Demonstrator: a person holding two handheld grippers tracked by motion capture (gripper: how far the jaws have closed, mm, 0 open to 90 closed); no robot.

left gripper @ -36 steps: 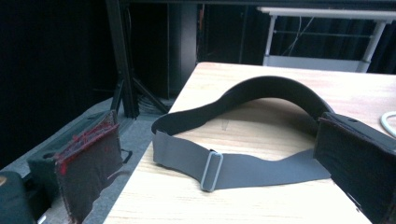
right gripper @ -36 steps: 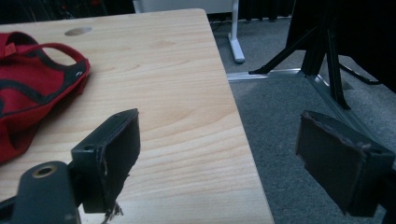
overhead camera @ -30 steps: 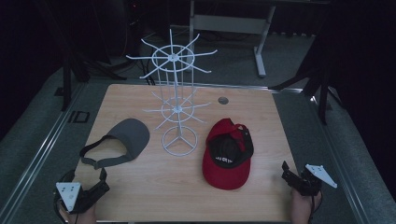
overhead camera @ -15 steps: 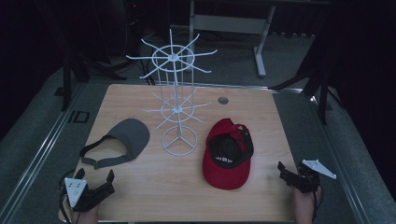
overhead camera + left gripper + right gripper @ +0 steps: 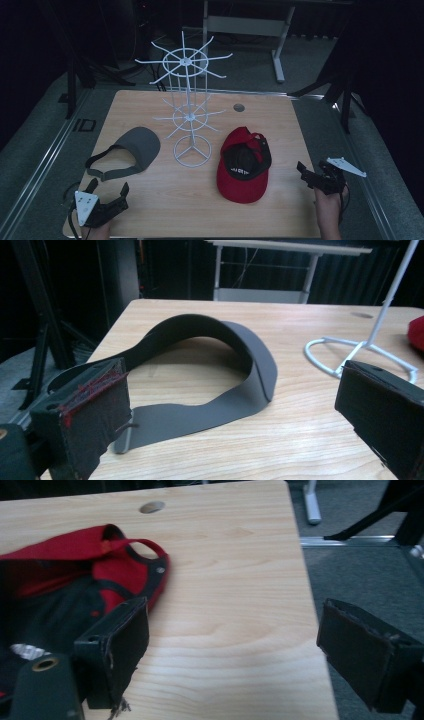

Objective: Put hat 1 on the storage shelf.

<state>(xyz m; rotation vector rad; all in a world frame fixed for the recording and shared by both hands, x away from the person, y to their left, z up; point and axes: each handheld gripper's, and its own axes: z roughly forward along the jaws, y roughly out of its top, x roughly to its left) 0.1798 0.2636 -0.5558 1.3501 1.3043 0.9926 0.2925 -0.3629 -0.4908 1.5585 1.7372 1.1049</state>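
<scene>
A grey visor (image 5: 135, 150) lies on the wooden table (image 5: 285, 125), left of a white wire rack (image 5: 190, 125). A red cap (image 5: 243, 162) lies upside down to the right of the rack. My left gripper (image 5: 108, 187) stands open near the front left corner, just short of the visor. In the left gripper view the visor (image 5: 250, 365) lies ahead between the open jaws of that gripper (image 5: 230, 385). My right gripper (image 5: 311, 167) is open at the table's right edge, beside the cap. In the right gripper view the cap (image 5: 65, 575) lies left of the open gripper (image 5: 235, 630).
The rack's ring base (image 5: 350, 352) stands on the table right of the visor. A round cable hole (image 5: 239, 107) sits near the table's far edge. Dark floor and stand legs (image 5: 280, 55) surround the table.
My left gripper has crept forward and to the right, nearer the visor. The right gripper has shifted slightly forward and left toward the cap. Both stay open.
</scene>
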